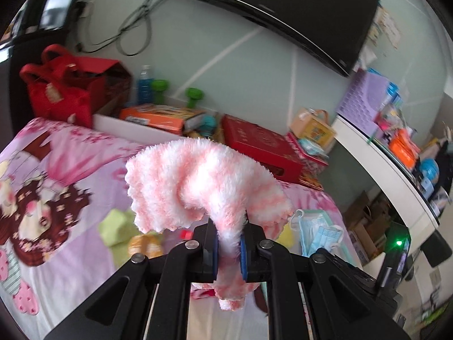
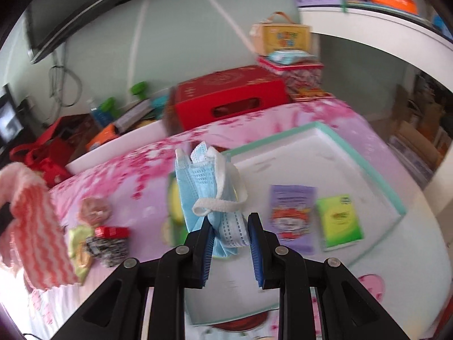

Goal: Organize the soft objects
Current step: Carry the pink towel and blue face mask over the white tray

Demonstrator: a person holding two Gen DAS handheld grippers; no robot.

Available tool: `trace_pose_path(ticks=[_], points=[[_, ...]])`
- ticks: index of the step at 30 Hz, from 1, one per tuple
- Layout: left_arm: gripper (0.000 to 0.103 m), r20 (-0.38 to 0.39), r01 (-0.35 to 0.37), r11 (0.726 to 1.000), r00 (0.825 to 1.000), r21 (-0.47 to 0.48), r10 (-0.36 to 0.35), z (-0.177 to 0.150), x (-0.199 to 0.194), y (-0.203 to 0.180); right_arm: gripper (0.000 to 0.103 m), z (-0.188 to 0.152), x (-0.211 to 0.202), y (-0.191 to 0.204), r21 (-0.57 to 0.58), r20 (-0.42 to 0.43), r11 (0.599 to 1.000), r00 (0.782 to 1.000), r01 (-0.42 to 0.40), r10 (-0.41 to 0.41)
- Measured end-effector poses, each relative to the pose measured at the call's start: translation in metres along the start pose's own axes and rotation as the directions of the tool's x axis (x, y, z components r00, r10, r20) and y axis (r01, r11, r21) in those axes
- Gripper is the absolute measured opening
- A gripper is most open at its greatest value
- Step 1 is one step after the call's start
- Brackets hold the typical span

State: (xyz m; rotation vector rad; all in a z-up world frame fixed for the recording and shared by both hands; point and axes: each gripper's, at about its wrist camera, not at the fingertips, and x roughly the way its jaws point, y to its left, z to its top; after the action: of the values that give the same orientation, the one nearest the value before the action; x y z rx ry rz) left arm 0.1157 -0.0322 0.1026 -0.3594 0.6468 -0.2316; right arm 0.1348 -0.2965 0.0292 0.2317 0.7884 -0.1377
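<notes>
My left gripper (image 1: 228,250) is shut on a fluffy pink-and-white striped cloth (image 1: 203,181) and holds it above the pink bedspread (image 1: 65,155). The cloth also shows at the left of the right wrist view (image 2: 34,226). My right gripper (image 2: 230,243) holds a bunch of blue face masks (image 2: 209,198) with white ear loops. Its jaws stand partly apart around the bunch, above the white tray (image 2: 334,147) with a mint rim. The masks also show in the left wrist view (image 1: 317,232).
In the tray lie a purple packet (image 2: 291,212) and a green packet (image 2: 339,221). A green soft item (image 1: 116,223), a yellow toy (image 1: 144,245), and a red-and-black item (image 2: 109,240) lie on the bed. A red box (image 2: 226,99) and red bag (image 1: 62,85) stand behind.
</notes>
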Motion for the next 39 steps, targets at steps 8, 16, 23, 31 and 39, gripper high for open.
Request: trace_pose_path(ticks=[8, 16, 23, 31, 39], points=[[0.011, -0.06, 0.074, 0.993, 0.996, 0.097, -0.069, -0.003, 0.036, -0.05, 0.025, 0.006, 0.003, -0.049, 0.089, 0.009, 0.99, 0.994, 0.112, -0.113], [0.011, -0.149, 0.139, 0.974, 0.982, 0.179, -0.112, -0.023, 0.094, -0.094, 0.025, 0.005, 0.008, -0.094, 0.176, 0.017, 0.968, 0.982, 0.181, -0.187], [0.011, -0.18, 0.182, 0.957, 0.973, 0.225, -0.142, -0.042, 0.129, -0.117, 0.025, 0.004, 0.021, -0.106, 0.191, 0.02, 0.961, 0.977, 0.202, -0.21], [0.012, -0.185, 0.163, 0.957, 0.975, 0.241, -0.12, -0.053, 0.155, -0.123, 0.025, 0.003, 0.028, -0.113, 0.2, 0.019, 0.957, 0.976, 0.211, -0.219], [0.012, -0.208, 0.122, 0.969, 0.975, 0.213, -0.077, -0.057, 0.17, -0.114, 0.028, 0.005, 0.029, -0.106, 0.181, 0.033, 0.961, 0.975, 0.209, -0.218]])
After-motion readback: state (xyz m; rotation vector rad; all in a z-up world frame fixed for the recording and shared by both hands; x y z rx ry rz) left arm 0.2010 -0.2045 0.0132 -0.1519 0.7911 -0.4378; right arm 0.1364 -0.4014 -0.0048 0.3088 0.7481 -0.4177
